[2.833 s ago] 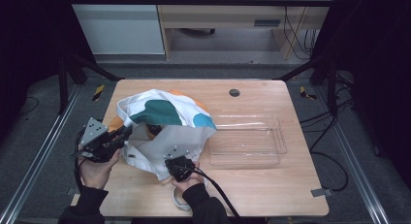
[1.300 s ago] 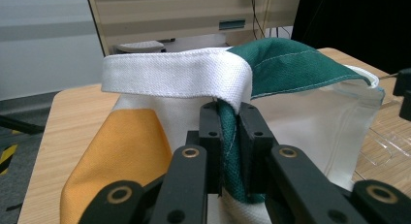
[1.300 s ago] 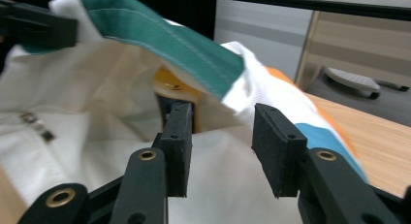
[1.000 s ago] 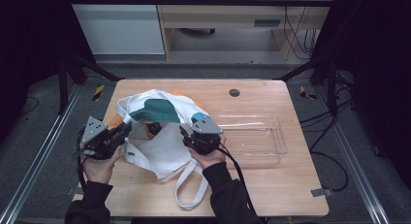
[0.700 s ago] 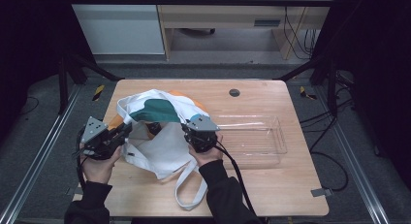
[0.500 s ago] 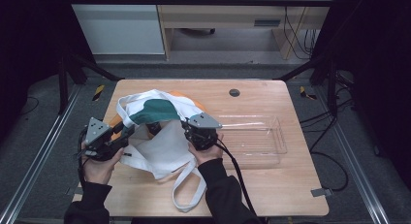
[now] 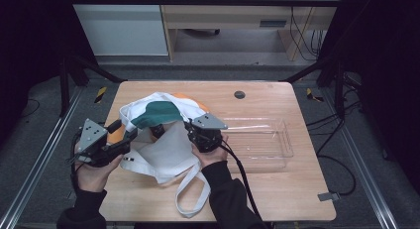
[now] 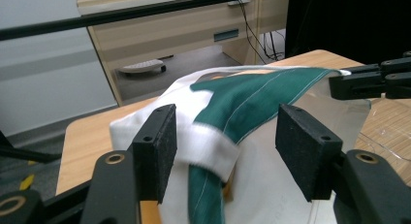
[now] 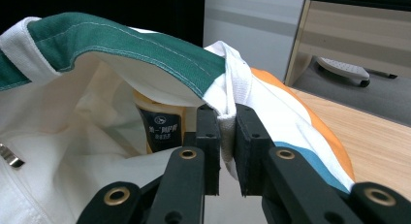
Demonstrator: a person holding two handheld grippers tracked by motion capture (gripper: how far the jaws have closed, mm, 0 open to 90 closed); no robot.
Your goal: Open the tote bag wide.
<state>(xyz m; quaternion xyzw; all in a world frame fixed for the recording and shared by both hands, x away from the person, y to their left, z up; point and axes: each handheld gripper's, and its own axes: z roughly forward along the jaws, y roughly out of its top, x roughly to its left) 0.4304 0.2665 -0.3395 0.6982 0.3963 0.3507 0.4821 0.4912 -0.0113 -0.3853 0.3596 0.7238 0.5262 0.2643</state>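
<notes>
Black tongs, right (image 9: 226, 132): clamped on the white hem of the cloth bag (image 7: 163, 135), at the seam where the green band meets white; in the high view these tongs (image 7: 194, 132) sit at the bag's right rim, beside the clear tray.
Left tongs (image 8: 228, 146): pads wide apart around the bag's near rim, which passes between them without being pinched; in the high view they (image 7: 130, 135) reach the bag's left edge.
Just changed: since a few seconds ago the right tongs have moved up from the bag's lower corner to its upper rim and taken hold there, and the mouth has risen into an arch; the left tongs have kept their place at the left edge.
Meaning for the work: the bag looks to be in the course of being opened, one side held up; I judge the left tongs must next close on the opposite rim so the mouth stays spread.
Bag's place: on the worktop (image 7: 277, 199), left of centre, its long white strap (image 7: 190, 199) trailing toward the person.
Inside the bag: a dark label (image 9: 162, 129) on something yellowish shows under the lifted rim; what it belongs to I cannot tell.
Clear tray (image 7: 280, 149): on the worktop right of the bag, just beside the right hand, holding nothing I can see.
</notes>
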